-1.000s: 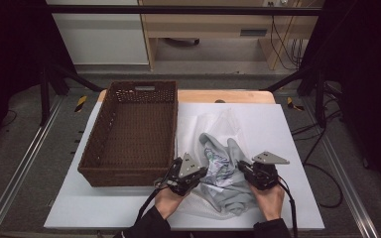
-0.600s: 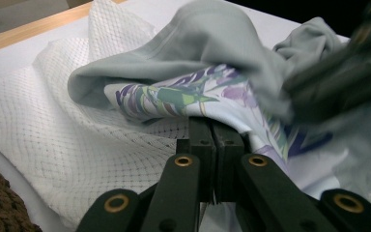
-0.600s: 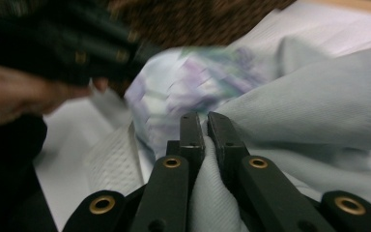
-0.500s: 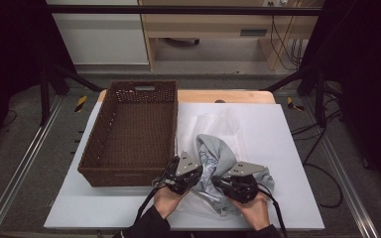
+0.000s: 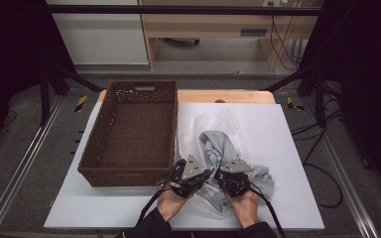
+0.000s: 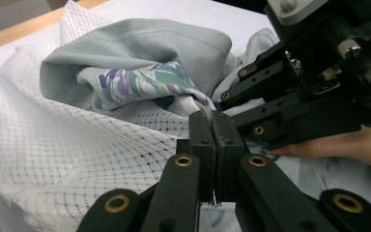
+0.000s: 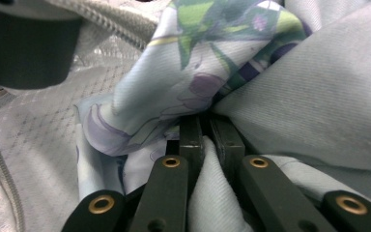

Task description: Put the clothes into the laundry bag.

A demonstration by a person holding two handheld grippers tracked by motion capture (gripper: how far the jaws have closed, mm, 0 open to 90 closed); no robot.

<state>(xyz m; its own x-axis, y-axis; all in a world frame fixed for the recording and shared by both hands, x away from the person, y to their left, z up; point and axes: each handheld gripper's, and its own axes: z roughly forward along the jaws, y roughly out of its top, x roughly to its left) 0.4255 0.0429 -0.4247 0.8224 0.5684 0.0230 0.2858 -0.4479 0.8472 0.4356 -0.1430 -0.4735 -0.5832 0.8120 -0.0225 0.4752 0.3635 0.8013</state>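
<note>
The step in hand looks like stuffing a pale grey-green cotton garment with a leaf-print patch [image 5: 217, 148] into a white net laundry bag [image 5: 213, 124], and to do it well each tool should keep its own material. Nearest the person, the left tongs [image 5: 204, 174] are pressed together on a thin pinch of the bag's edge by its zip (the left gripper view shows white net and a bit of zipper tape caught at the tips [image 6: 207, 116]). That hand would best hold firm and lift slightly, so the mouth of the bag stays open and taut. The right tongs [image 5: 220, 177] are clamped on a fold of the garment; in the right gripper view the cloth bulges up between the black arms [image 7: 204, 126], with the printed patch just beyond them. A push from here should go low and forward, under the lifted net edge, rather than dragging the whole bundle across the white worktop [image 5: 287, 148].

Taking the garment as the landmark: both tongs sit at its near edge, tips almost touching each other, left tongs on its left side, right tongs on its right. Its bulk is bunched beyond them, partly wrapped by the net bag, which spreads farther back. The dark brown woven rectangular basket [image 5: 129, 136] stands just left of it, the bag's edge close against the basket wall.
</note>
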